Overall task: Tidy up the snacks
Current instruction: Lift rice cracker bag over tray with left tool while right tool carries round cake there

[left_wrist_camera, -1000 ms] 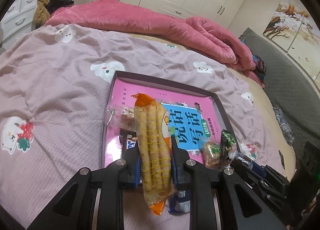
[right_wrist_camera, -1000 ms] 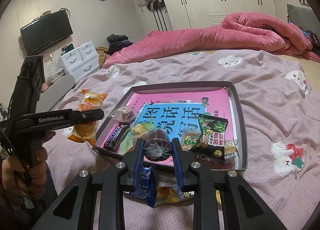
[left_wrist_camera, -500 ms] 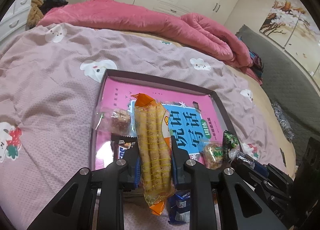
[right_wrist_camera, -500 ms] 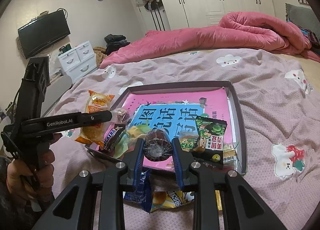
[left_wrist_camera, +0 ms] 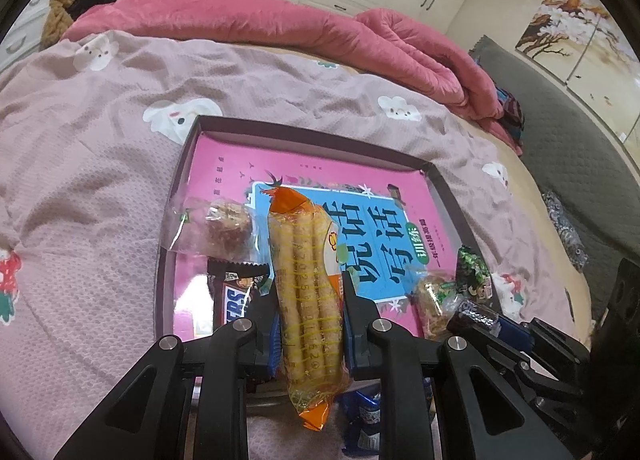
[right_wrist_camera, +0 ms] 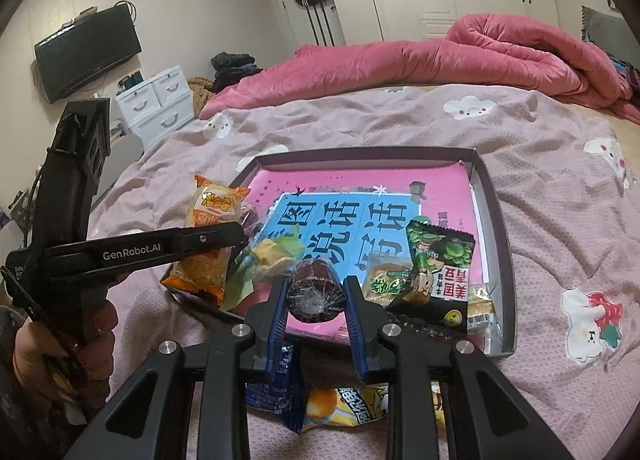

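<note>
While both grippers carry a snack over the tray, the left one has come lower and further in.

Left wrist view: the left gripper [left_wrist_camera: 308, 324] has its fingers pinching the long biscuit-stick packet [left_wrist_camera: 306, 292], which now hangs closer above the tray [left_wrist_camera: 316, 132] than a second ago, so a drop-off looks near. Under it lie a chocolate bar [left_wrist_camera: 230, 300] and a clear-wrapped cookie [left_wrist_camera: 218, 226], crowding the near-left corner; the book cover [left_wrist_camera: 376, 236] lining the tray offers freer room.

Right wrist view: the right gripper [right_wrist_camera: 316, 296], barely moved, pinches a round dark wrapped cake [right_wrist_camera: 316, 292] over the tray's near edge. A green pea packet [right_wrist_camera: 440, 272] sits just right; blue and yellow packets [right_wrist_camera: 336, 408] wait on the bed [right_wrist_camera: 560, 196].
</note>
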Action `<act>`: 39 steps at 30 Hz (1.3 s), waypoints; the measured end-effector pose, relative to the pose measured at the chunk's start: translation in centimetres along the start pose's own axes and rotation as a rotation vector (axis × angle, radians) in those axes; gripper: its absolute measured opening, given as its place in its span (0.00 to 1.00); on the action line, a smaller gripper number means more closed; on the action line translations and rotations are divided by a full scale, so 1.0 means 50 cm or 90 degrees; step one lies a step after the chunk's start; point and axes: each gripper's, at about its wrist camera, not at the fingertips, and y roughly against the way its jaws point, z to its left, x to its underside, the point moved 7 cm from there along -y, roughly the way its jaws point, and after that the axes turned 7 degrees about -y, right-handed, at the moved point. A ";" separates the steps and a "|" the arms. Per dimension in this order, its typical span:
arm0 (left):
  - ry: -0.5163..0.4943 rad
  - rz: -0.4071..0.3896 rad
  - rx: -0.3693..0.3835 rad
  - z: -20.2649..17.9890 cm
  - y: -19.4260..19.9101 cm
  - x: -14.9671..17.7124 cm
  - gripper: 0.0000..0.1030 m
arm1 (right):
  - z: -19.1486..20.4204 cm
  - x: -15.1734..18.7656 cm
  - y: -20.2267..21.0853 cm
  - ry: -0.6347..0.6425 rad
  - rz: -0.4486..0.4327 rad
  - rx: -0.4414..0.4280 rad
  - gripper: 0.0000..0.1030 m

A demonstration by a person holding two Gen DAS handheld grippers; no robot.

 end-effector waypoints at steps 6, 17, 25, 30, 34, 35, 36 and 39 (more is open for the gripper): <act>-0.004 0.006 0.003 0.000 -0.013 0.002 0.23 | -0.004 0.005 -0.017 -0.002 0.017 0.004 0.27; -0.006 0.020 -0.001 0.002 -0.026 0.009 0.23 | 0.000 0.017 -0.040 0.008 0.044 0.005 0.27; -0.010 0.025 -0.004 0.002 -0.029 0.014 0.23 | -0.005 0.021 -0.053 0.008 0.057 0.008 0.27; -0.011 0.027 -0.005 0.002 -0.030 0.014 0.23 | -0.004 0.025 -0.061 0.011 0.064 0.010 0.27; -0.013 0.027 -0.006 0.002 -0.030 0.014 0.23 | -0.006 0.025 -0.062 0.009 0.065 0.010 0.27; -0.013 0.027 -0.006 0.002 -0.030 0.014 0.23 | -0.006 0.025 -0.063 0.009 0.066 0.009 0.27; -0.013 0.027 -0.006 0.002 -0.029 0.014 0.23 | -0.006 0.026 -0.063 0.009 0.066 0.010 0.27; -0.015 0.027 -0.005 0.001 -0.028 0.014 0.23 | -0.007 0.027 -0.063 0.006 0.069 0.009 0.27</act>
